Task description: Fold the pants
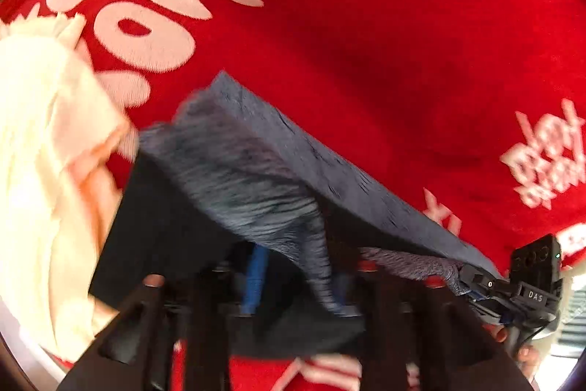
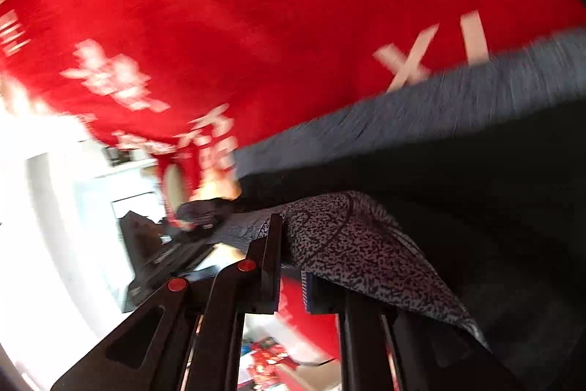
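Grey-blue heathered pants [image 1: 263, 149] hang lifted above a red cloth with white lettering [image 1: 366, 43]. My left gripper [image 1: 293, 284] is shut on a fold of the pants, which drape over its fingers. The other gripper shows at the lower right of the left wrist view [image 1: 527, 281], holding the stretched edge. In the right wrist view my right gripper [image 2: 293, 266] is shut on the speckled grey pants fabric [image 2: 351, 244], and the pants [image 2: 439, 105] stretch off to the right. Both views are motion-blurred.
A cream-yellow cloth [image 1: 44, 152] lies bunched at the left on the red cloth. The red cloth [image 2: 256, 43] fills the right wrist view too. A bright white room area [image 2: 66, 189] lies past its edge at the left.
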Demonstrator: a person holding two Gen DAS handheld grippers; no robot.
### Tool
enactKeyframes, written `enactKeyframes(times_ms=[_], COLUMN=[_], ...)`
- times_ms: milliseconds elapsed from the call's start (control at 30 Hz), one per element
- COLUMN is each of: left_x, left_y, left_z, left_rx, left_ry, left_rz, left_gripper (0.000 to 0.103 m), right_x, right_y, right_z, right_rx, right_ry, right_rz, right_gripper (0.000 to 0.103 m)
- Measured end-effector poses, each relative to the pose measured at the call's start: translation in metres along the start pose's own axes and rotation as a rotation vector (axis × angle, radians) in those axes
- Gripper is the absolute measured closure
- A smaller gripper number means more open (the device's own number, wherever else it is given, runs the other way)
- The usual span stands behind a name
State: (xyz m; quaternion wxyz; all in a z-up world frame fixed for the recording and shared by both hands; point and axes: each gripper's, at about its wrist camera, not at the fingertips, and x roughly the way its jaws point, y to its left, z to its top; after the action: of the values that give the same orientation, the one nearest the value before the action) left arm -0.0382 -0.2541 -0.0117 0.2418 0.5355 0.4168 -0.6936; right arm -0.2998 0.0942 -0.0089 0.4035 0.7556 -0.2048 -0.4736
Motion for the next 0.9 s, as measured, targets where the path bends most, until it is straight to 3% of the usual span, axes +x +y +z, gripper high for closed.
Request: enactKeyframes(times_ms=[67, 200, 233, 267, 300, 333, 367, 400, 533, 633, 667, 733, 800, 900], left_x=[0.008, -0.004, -0.015, -0.022, -0.035, -0.042, -0.043, -0.042, -0.007, 0.029, 0.039, 0.048, 0.04, 0.02], left_y=[-0.001, -0.02, -0.026, -0.025, -0.029, -0.031, -0.027, -0.023, -0.039, -0.052, -0.055, -0.065, -0.076, -0.09], left_z=[0.003, -0.002, -0.005, -0.005, -0.009, -0.011, -0.01, -0.008, -0.018, -0.023, -0.024, -0.028, -0.035, -0.053], left_rx=[0.006, 0.073, 0.106, 0.115, 0.134, 0.15, 0.156, 0.162, 0.275, 0.315, 0.325, 0.375, 0.413, 0.47], left_ry=[0.009, -0.024, -0.059, -0.089, -0.141, -0.155, -0.145, -0.131, -0.058, -0.031, -0.028, -0.047, -0.022, -0.011], left_rz=[0.0, 0.061, 0.108, 0.143, 0.164, 0.161, 0.166, 0.176, 0.247, 0.308, 0.349, 0.416, 0.383, 0.322], left_gripper=[0.058, 0.052, 0.036, 0.02, 0.019, 0.019, 0.019, 0.019, 0.019, 0.019, 0.019, 0.019, 0.019, 0.019], right_x=[0.014, 0.024, 0.022, 0.019, 0.016, 0.015, 0.009, 0.0, -0.033, -0.025, -0.015, -0.007, -0.019, -0.069], right_y=[-0.016, -0.035, -0.033, -0.031, -0.024, -0.014, -0.005, 0.004, 0.03, 0.03, 0.025, 0.004, -0.003, -0.005], right_z=[0.019, 0.029, 0.029, 0.029, 0.03, 0.032, 0.031, 0.029, 0.009, -0.012, -0.017, -0.018, -0.02, -0.038], right_rx=[0.015, 0.04, 0.029, 0.012, -0.023, -0.056, -0.096, -0.136, -0.237, -0.247, -0.248, -0.256, -0.253, -0.265], right_ry=[0.024, 0.041, 0.049, 0.057, 0.066, 0.067, 0.063, 0.043, -0.012, 0.053, 0.076, 0.084, 0.054, -0.059], right_rz=[-0.027, -0.01, -0.013, -0.028, -0.058, -0.082, -0.103, -0.123, -0.111, -0.082, -0.13, -0.334, -0.324, -0.268], right_gripper=[0.092, 0.093, 0.089, 0.082, 0.076, 0.059, 0.036, 0.028, 0.028, 0.028, 0.028, 0.032, 0.038, 0.03])
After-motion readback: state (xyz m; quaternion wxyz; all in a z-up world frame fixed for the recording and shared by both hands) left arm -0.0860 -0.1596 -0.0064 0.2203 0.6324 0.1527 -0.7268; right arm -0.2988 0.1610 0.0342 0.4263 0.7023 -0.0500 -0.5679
